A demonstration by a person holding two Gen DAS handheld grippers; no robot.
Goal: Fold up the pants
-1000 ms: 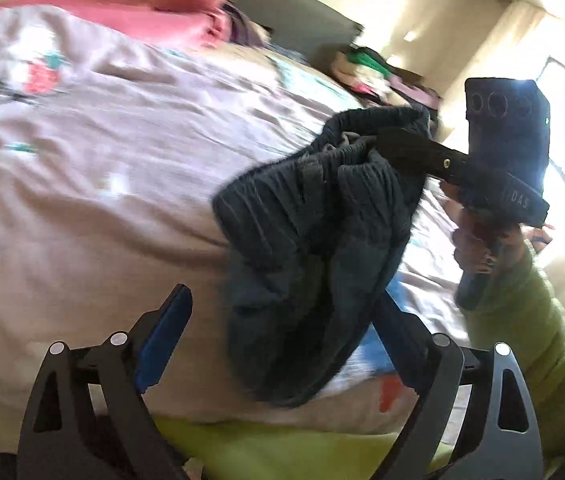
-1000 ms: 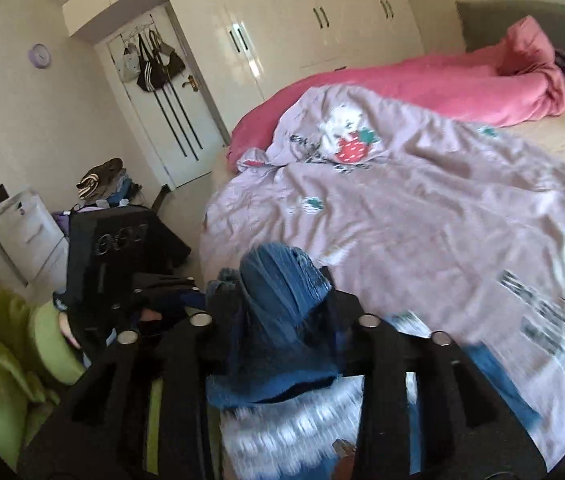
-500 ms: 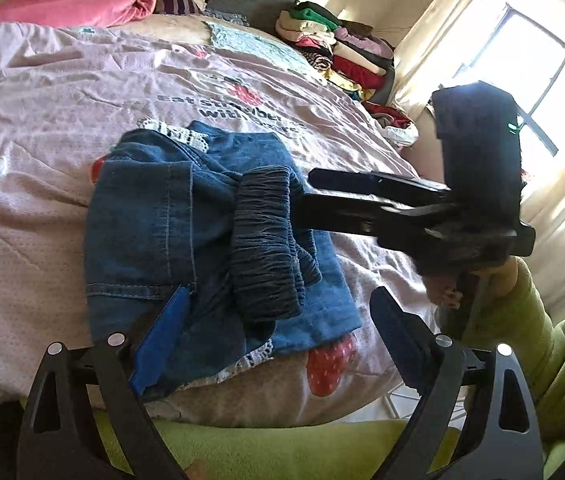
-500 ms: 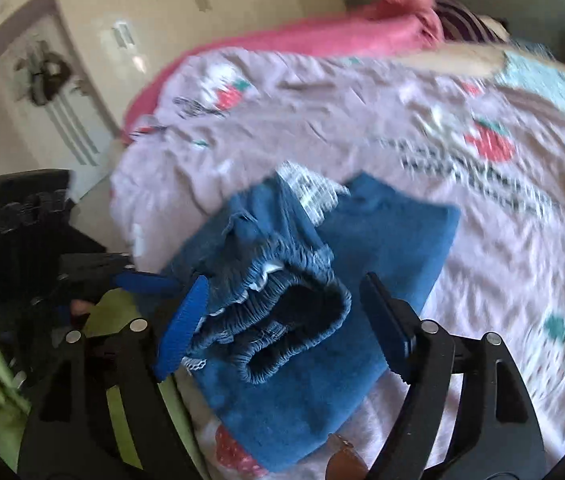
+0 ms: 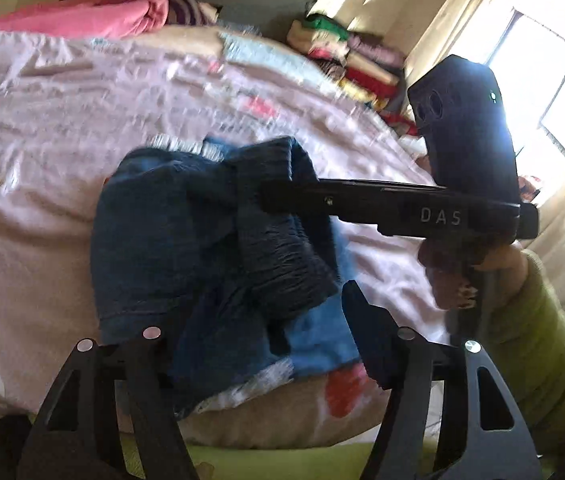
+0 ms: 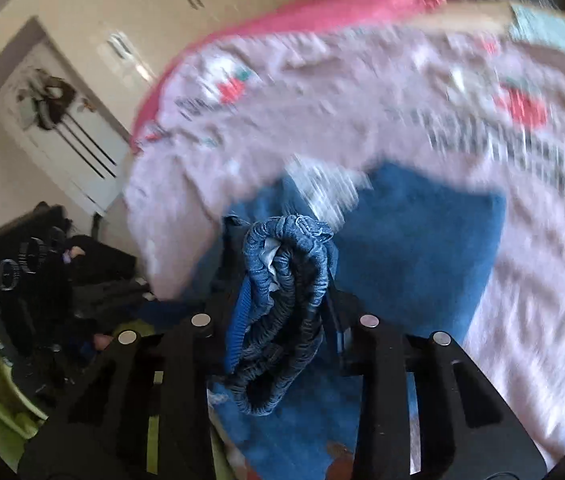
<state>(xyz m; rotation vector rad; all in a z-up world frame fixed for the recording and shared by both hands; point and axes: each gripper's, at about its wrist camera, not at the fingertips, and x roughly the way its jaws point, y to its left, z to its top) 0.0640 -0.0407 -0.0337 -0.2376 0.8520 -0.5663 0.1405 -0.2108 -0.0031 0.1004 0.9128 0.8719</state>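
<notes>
In the left wrist view, the blue denim pants [image 5: 202,248] lie mid-frame on the pale lilac strawberry-print bedspread [image 5: 42,160]; the left gripper [image 5: 258,332] is closing around their near edge, not visibly pinching yet. In the right wrist view, lower centre, the right gripper [image 6: 282,300] is closing, clenched on the pants' gathered elastic waistband [image 6: 286,280].

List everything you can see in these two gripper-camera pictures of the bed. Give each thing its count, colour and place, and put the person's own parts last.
Pants: one, blue denim, bunched on the near edge of the bed.
Elastic waistband: one, dark blue, gathered between the right gripper's fingers.
Bedcover: one, pale lilac with strawberry prints, over the bed.
Blanket: one, pink, heaped at the far end.
Folded clothes: one stack, mixed colours, by the window.
Wardrobe doors: several, cream, along the wall.
Bags: a few, dark, hanging on the door.
Sleeve: one, green, right side.
Right gripper: black, jaws closing on the waistband.
Left gripper: black, jaws closing, denim between them.
</notes>
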